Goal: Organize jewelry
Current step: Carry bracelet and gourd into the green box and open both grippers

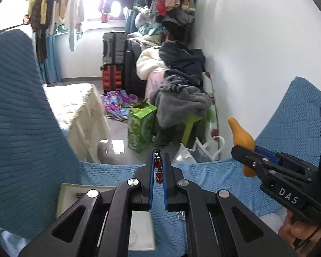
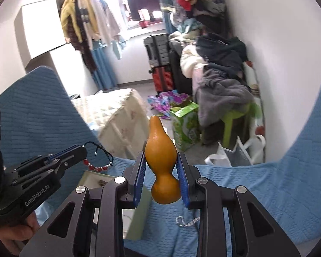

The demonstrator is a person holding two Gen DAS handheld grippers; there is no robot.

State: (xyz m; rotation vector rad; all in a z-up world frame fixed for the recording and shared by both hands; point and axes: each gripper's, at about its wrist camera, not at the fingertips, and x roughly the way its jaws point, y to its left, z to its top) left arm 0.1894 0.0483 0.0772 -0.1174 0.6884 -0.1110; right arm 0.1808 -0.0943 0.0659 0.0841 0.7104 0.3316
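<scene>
Left wrist view: left claw (image 1: 158, 171) clenched on a red-bead bracelet (image 1: 158, 167), the beads pinched between its blue pads (image 1: 151, 184) and the black cord poking out past the tips.
Right wrist view: right claw (image 2: 161, 171) grasping an orange gourd ornament (image 2: 162, 162) at its narrow waist, neck upward, round base hanging below the pads.
Bracelet, seen from the right: it dangles from the left claw's tip in a loose loop, red beads low, thin black cord with small silver beads above.
Position: both pieces are held in the air above a blue quilted cover (image 1: 214, 180), well clear of it.
Box: a pale green box (image 2: 89, 178) lies open on the cover below the left claw; it looks the likely home for both pieces, though its contents are too blurred to make out.
Other jewelry: a small silvery chain (image 2: 187, 221) lies on the cover near the right claw.
Handling, bracelet: judged light and limp; it will swing and sag, so the beads give a surer hold than the cord.
Handling, gourd: judged light, stiff and glossy, perhaps slippery; the waist is the natural hold, since the bulges above and below keep it from sliding out.
Background: piled clothes (image 1: 182, 85), suitcases (image 1: 114, 64) and a bright window.
</scene>
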